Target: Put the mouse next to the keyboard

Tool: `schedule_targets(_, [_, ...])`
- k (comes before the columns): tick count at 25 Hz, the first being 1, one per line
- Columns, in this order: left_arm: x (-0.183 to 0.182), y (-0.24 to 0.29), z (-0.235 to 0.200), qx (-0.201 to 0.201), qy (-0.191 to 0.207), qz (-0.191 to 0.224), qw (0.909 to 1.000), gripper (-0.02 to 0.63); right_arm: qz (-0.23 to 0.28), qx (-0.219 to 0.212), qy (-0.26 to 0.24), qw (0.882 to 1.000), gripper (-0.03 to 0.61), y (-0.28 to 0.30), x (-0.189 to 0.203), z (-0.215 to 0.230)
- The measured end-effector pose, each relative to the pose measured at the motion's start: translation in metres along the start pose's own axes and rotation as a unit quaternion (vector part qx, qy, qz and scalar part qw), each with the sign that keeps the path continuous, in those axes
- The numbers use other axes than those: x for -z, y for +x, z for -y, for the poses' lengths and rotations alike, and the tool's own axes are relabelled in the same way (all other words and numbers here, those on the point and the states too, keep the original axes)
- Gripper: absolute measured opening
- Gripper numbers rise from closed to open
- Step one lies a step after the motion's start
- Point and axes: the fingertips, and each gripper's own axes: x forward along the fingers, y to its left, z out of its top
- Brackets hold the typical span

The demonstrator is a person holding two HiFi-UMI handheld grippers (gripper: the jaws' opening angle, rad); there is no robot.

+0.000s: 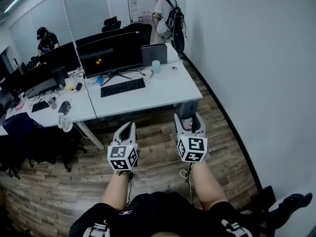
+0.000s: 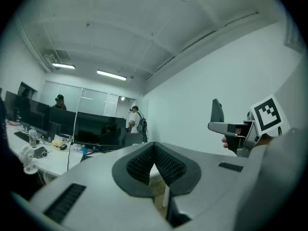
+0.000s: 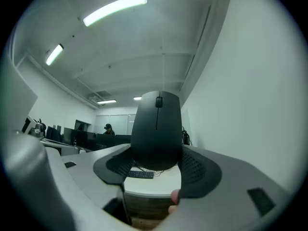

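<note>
Right gripper [image 3: 157, 159] is gripping rounded black plastic mouse [image 3: 156, 124] at frame ctr; left gripper [image 2: 154, 150] is sitting w/ jaws closed, empty.

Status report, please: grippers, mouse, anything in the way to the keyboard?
Left gripper shut, empty. Right gripper shut on the mouse, short of the desk. Keyboard on desk ahead; nothing blocks the spot beside it.

Floor [image 1: 158, 143]: wood-look planks, brown-grey. Right wall [image 1: 247, 58]: plain white, with a dark baseboard [image 1: 232, 131] along its foot. White desks [image 1: 170, 85] on white legs stand in a row from centre to left. Far side: glass partitions [image 1: 84, 9] and black office chairs [image 1: 111, 21]. Ceiling [image 2: 120, 28]: white, fitted with lit strip lights [image 2: 111, 74].
</note>
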Motion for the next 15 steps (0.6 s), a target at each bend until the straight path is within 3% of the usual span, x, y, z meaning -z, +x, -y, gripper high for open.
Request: schedule_targets(15, [0.009, 0.024, -0.082, 0.005, -0.023, -0.001, 0.9997, 0.012, -0.007, -0.008, 0.011, 1.000, 0.305, 0.064, 0.018, -0.053])
